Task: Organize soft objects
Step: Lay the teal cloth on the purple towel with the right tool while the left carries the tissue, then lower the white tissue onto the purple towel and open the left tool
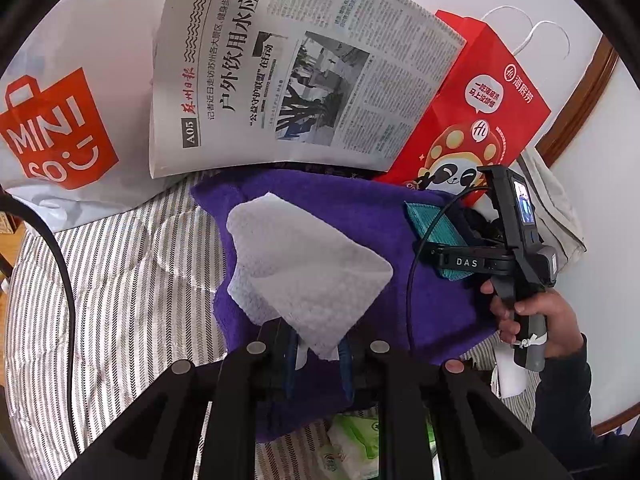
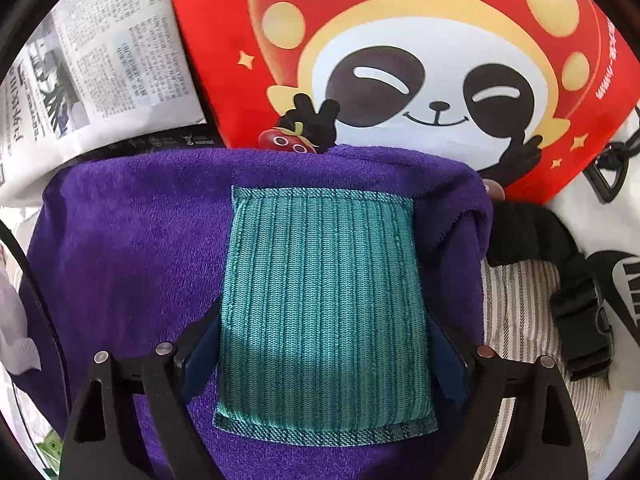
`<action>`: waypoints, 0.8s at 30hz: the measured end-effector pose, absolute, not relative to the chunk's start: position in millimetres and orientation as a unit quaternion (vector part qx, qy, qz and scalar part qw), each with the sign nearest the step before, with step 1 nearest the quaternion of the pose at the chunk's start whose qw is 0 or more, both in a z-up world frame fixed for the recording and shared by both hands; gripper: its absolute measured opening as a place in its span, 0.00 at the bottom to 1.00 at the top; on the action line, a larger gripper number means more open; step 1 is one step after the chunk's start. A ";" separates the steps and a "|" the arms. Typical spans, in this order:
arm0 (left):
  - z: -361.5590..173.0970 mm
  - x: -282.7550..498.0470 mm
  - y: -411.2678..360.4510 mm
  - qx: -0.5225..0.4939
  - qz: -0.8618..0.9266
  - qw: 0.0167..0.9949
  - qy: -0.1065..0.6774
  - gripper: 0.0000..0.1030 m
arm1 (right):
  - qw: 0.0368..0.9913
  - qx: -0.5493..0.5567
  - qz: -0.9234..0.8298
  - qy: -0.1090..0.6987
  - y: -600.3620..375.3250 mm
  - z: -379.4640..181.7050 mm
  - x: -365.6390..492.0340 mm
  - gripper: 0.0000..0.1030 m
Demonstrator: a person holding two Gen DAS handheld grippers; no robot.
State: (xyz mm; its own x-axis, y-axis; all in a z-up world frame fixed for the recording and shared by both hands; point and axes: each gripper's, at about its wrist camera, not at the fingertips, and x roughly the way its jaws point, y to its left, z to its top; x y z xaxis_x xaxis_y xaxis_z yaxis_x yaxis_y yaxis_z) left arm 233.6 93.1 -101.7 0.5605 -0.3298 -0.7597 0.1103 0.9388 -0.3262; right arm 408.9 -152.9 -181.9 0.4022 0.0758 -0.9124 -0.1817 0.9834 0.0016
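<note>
A folded purple towel (image 1: pixel 400 216) lies on striped bedding (image 1: pixel 132 280). My left gripper (image 1: pixel 318 354) is shut on one corner of a white textured tissue (image 1: pixel 304 264), which spreads out over the towel's left part. In the right wrist view a teal ribbed knitted pad (image 2: pixel 320 292) rests on the purple towel (image 2: pixel 132 248). My right gripper (image 2: pixel 322 356) holds it wide, one finger against each long side. The left wrist view shows that right gripper (image 1: pixel 448 248), held by a hand (image 1: pixel 536 320), pointing down at the teal pad (image 1: pixel 424 220) on the towel's right end.
Behind the towel lie a newspaper (image 1: pixel 296 68), a red panda paper bag (image 1: pixel 480 120) and a white Miniso bag (image 1: pixel 60 132). A green wipes pack (image 1: pixel 356 436) sits near the towel's front edge. A black strap with a buckle (image 2: pixel 576 312) lies on the right.
</note>
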 end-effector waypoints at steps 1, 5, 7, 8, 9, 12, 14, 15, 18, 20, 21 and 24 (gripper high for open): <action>-102.1 233.7 93.2 -0.121 -0.126 0.875 0.452 0.16 | 0.836 -0.047 0.079 0.542 -153.3 -181.4 411.6 0.87; -103.1 234.6 92.0 -0.118 -0.124 0.873 0.457 0.16 | 0.832 -0.061 0.102 0.542 -150.9 -183.1 406.7 0.95; -102.9 234.3 90.9 -0.115 -0.123 0.873 0.458 0.16 | 0.832 -0.068 0.110 0.539 -148.0 -185.5 403.9 0.97; -102.6 233.4 90.5 -0.115 -0.123 0.873 0.459 0.16 | 0.832 -0.066 0.111 0.540 -148.3 -185.7 403.0 0.97; -102.3 232.8 90.7 -0.115 -0.123 0.872 0.459 0.16 | 0.831 -0.064 0.113 0.541 -148.5 -186.1 402.0 0.97; -101.5 232.2 89.4 -0.111 -0.122 0.872 0.461 0.16 | 0.831 -0.045 0.116 0.542 -154.4 -181.5 400.1 0.97; -101.7 234.5 88.1 -0.108 -0.119 0.872 0.463 0.16 | 0.832 -0.033 0.116 0.541 -157.6 -176.0 397.6 0.97; -102.4 236.6 87.2 -0.109 -0.120 0.871 0.463 0.16 | 0.834 -0.029 0.115 0.539 -159.9 -172.1 395.4 0.97; -106.2 242.5 84.7 -0.111 -0.120 0.869 0.468 0.16 | 0.841 -0.015 0.114 0.529 -168.6 -157.7 383.1 0.97; -109.3 247.6 82.4 -0.109 -0.120 0.867 0.471 0.16 | 0.845 -0.004 0.117 0.522 -174.8 -147.2 375.5 0.97; -111.0 251.5 80.8 -0.104 -0.118 0.867 0.473 0.16 | 0.847 0.000 0.118 0.519 -176.7 -143.0 370.9 0.97; -114.7 262.3 78.4 -0.104 -0.118 0.866 0.475 0.16 | 0.854 0.008 0.117 0.507 -183.0 -128.1 355.1 0.97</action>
